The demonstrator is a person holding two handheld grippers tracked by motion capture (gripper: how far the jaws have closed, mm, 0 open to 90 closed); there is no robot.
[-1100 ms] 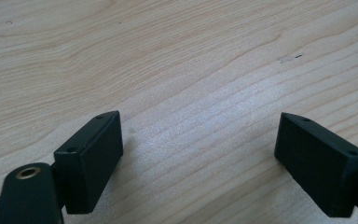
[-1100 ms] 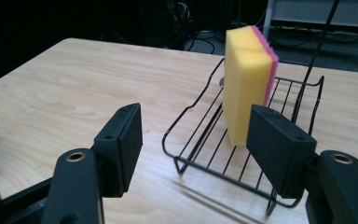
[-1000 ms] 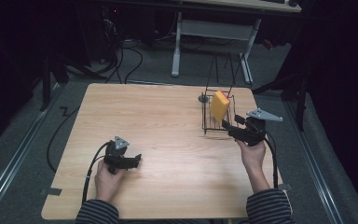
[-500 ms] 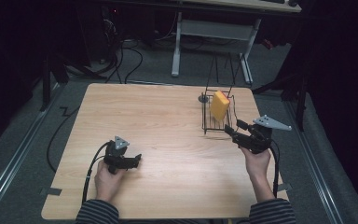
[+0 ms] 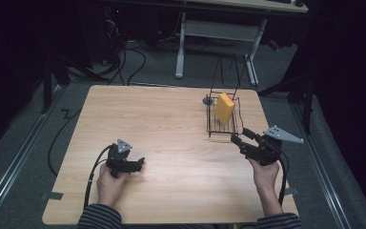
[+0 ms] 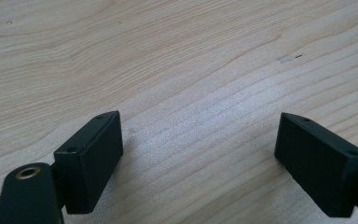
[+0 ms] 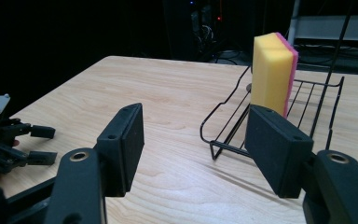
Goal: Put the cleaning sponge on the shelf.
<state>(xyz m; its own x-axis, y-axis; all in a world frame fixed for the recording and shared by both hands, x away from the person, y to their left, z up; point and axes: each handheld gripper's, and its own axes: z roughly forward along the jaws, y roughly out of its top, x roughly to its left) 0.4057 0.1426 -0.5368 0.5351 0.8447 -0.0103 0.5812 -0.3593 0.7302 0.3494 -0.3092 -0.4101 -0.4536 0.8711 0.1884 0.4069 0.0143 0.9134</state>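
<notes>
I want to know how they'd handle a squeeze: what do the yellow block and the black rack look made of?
The yellow block looks like soft sponge foam: matte, finely porous, with a thin pink layer on one face, probably a scouring pad. The black rack looks like thin bent metal wire with a dark, slightly glossy coating; whether paint or plastic is unclear.

High view from above, looking forward and down on whole table (image 5: pixel 171 124), left gripper view close over bare wood, right gripper view low across table toward rack (image 7: pixel 279 135) and sponge (image 7: pixel 272 72), both shared with high view.
</notes>
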